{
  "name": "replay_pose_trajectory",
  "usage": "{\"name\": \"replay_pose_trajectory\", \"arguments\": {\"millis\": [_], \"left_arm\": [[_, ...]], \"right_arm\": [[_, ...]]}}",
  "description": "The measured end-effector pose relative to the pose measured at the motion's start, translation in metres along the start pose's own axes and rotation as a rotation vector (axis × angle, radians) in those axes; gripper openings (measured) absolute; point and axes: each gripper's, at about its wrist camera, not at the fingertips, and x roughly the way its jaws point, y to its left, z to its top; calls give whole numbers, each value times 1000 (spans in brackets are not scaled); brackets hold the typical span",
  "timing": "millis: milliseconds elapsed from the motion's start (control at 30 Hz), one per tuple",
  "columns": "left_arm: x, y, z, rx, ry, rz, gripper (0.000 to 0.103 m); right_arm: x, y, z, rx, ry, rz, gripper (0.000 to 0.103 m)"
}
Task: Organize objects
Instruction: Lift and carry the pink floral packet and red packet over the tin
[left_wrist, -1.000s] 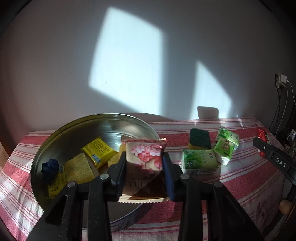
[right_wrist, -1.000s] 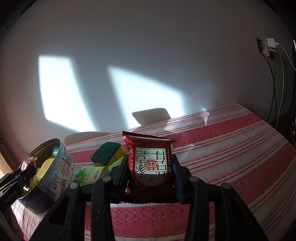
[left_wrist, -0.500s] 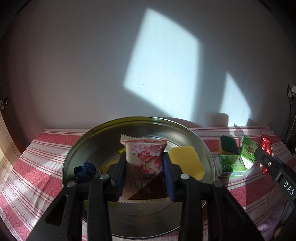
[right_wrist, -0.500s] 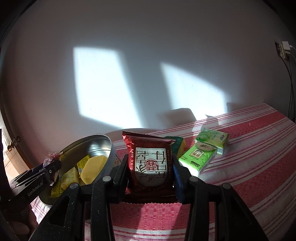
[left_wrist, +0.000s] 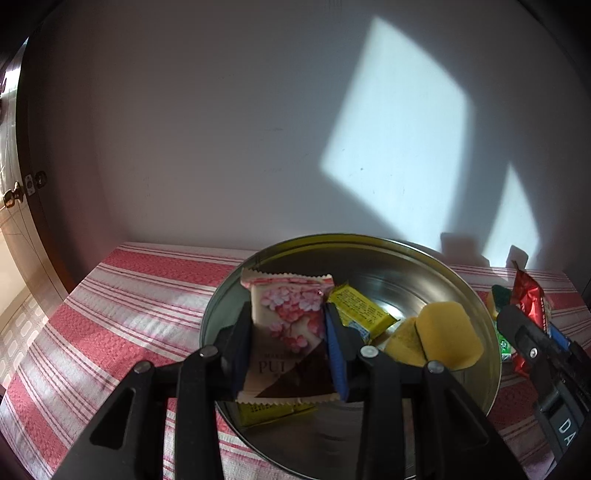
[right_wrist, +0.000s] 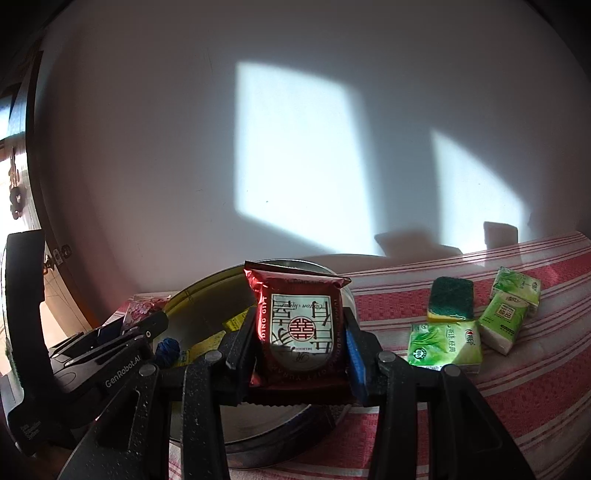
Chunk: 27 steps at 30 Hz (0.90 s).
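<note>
My left gripper (left_wrist: 288, 347) is shut on a pink flowered snack packet (left_wrist: 288, 321) and holds it over the left part of a round metal tin (left_wrist: 476, 299). The tin holds a yellow packet (left_wrist: 358, 306), yellow sponges (left_wrist: 447, 332) and a dark blue ball (right_wrist: 168, 349). My right gripper (right_wrist: 301, 350) is shut on a red snack packet (right_wrist: 301, 325), held above the tin's near right rim (right_wrist: 280, 421). The right gripper also shows at the right edge of the left wrist view (left_wrist: 524, 332).
A red and white striped cloth (left_wrist: 110, 314) covers the table. Right of the tin lie a green and yellow sponge (right_wrist: 450, 299) and three green tissue packs (right_wrist: 445, 343). A white wall stands behind. A door (left_wrist: 14, 192) is at the far left.
Both grippers have moved left with their packets. The left now hangs over the tin's left part. The right has come from the tissue packs to the tin's rim.
</note>
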Motion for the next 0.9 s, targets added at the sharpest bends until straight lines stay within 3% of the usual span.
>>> {"name": "replay_pose_trajectory", "arguments": {"millis": [333,900], "left_arm": [[14,20,0,-16,23,77,35],[31,12,-11,39,68,138,35]], "right_arm": [[26,38,-4,-83,2,-10,45],[34,41,-11,-152,47,-68,45]]}}
